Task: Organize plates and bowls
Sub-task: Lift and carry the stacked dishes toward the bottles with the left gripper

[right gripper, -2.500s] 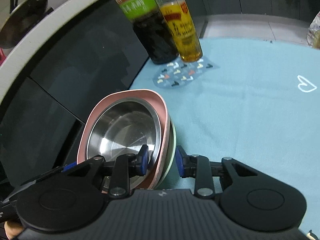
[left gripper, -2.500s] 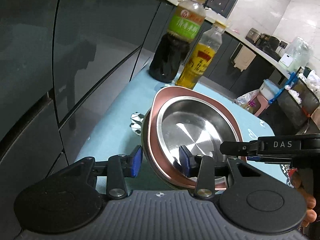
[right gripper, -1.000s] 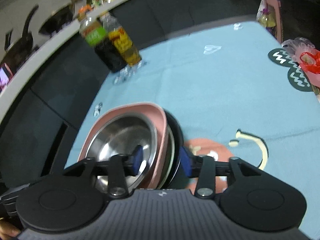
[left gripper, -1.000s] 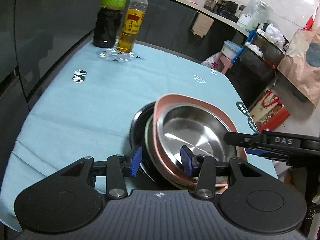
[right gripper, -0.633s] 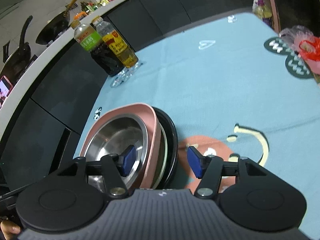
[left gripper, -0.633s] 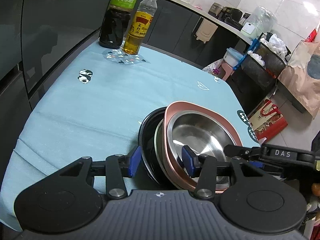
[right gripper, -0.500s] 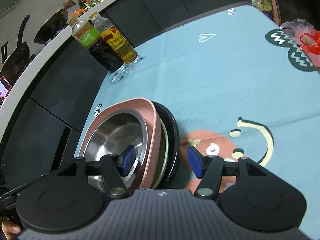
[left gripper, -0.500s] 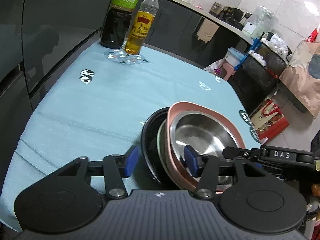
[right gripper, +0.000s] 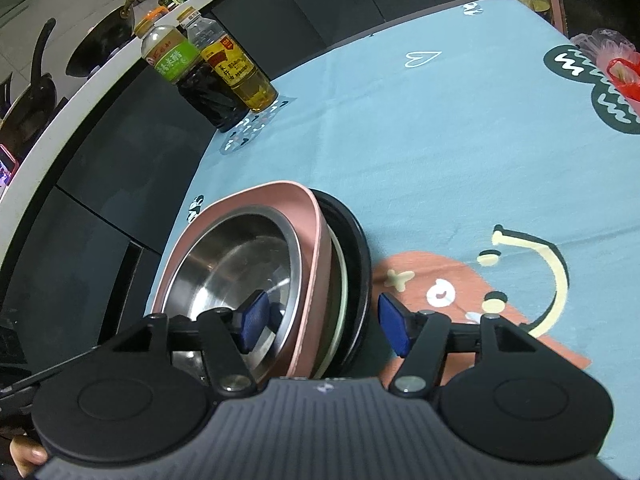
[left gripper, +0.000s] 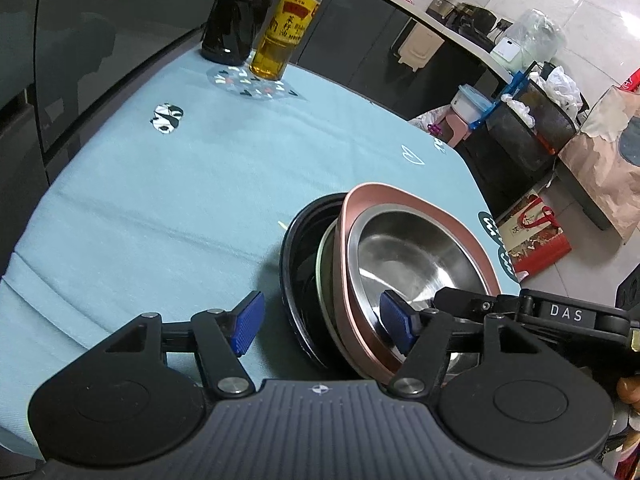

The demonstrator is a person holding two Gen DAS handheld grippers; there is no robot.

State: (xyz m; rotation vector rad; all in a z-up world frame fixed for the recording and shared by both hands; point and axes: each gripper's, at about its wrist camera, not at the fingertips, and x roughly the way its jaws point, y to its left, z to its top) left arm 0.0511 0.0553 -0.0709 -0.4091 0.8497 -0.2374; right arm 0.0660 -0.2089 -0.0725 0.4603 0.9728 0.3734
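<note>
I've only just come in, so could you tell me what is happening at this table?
A person is organizing dishes with a hand-held gripper in each hand. A nested stack sits on the blue tablecloth: steel bowl in pink dish, over a black plate. The left hand-held gripper and right hand-held gripper straddle opposite rims, jaws just opened, pads clear.

The steel bowl (left gripper: 404,256) sits in the pink dish (left gripper: 432,216), nested in the black bowl (left gripper: 300,248) on the tablecloth (left gripper: 160,208)
</note>
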